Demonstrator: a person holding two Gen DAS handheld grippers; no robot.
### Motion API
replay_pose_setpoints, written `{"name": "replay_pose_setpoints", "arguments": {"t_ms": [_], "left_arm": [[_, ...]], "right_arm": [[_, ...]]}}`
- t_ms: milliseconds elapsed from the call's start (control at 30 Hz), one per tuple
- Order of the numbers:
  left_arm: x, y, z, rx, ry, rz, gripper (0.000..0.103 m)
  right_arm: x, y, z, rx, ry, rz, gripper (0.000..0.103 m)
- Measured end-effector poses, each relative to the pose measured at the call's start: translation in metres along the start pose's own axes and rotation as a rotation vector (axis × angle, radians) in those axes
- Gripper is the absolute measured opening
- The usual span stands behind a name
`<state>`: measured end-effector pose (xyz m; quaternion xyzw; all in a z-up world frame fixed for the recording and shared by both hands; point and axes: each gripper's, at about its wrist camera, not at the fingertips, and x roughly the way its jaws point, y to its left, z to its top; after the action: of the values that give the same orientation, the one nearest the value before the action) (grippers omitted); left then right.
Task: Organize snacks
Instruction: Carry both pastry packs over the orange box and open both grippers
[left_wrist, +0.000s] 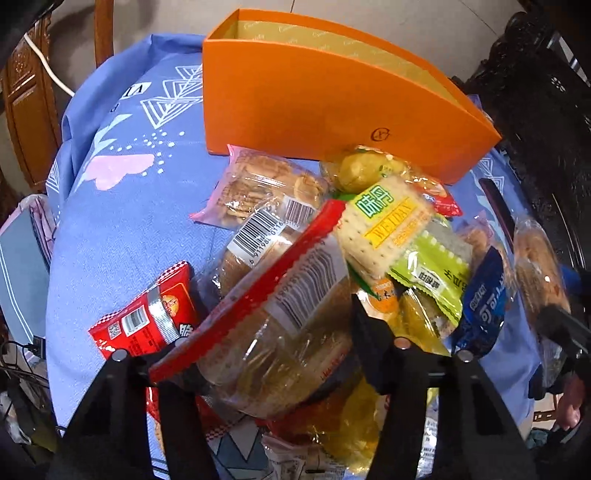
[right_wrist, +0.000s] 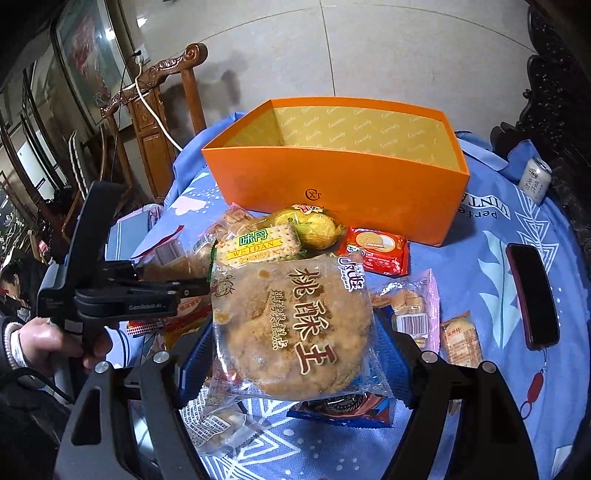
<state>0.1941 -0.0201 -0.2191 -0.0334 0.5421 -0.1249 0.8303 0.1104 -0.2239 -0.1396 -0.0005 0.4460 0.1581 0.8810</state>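
Note:
An open orange box (left_wrist: 314, 99) (right_wrist: 332, 184) stands at the far side of a blue tablecloth, empty inside. A pile of snack packets lies in front of it. My left gripper (left_wrist: 273, 354) is shut on a clear packet with a red edge and a round cake (left_wrist: 280, 332). It also shows in the right wrist view (right_wrist: 188, 288). My right gripper (right_wrist: 291, 339) is shut on a large round walnut cake packet (right_wrist: 291, 325), lifted above the pile. A Weidan cracker packet (left_wrist: 384, 225) (right_wrist: 258, 245) lies on top of the pile.
A red packet (left_wrist: 147, 317), a pink biscuit bag (left_wrist: 258, 188) and a blue packet (left_wrist: 484, 306) lie around. A red packet (right_wrist: 376, 251), a dark phone (right_wrist: 532, 295) and a can (right_wrist: 535, 179) are at right. Wooden chairs (right_wrist: 155, 110) stand behind the table.

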Motion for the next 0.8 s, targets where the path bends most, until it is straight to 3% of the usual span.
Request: {"name": "replay_pose_setpoints", "arguments": {"t_ms": [300, 367, 800], "left_arm": [[-0.028, -0.006, -0.002, 0.022, -0.044, -0.053, 0.021], [-0.030, -0.007, -0.003, 0.025, -0.046, -0.061, 0.017], [-0.065, -0.007, 0.003, 0.057, -0.118, -0.048, 0.016]], "right_arm": [[0.000, 0.001, -0.002, 0.006, 0.001, -0.004, 0.079], [0.000, 0.001, -0.003, 0.009, 0.001, -0.004, 0.079], [-0.004, 0.002, 0.000, 0.009, -0.009, -0.019, 0.079]]}}
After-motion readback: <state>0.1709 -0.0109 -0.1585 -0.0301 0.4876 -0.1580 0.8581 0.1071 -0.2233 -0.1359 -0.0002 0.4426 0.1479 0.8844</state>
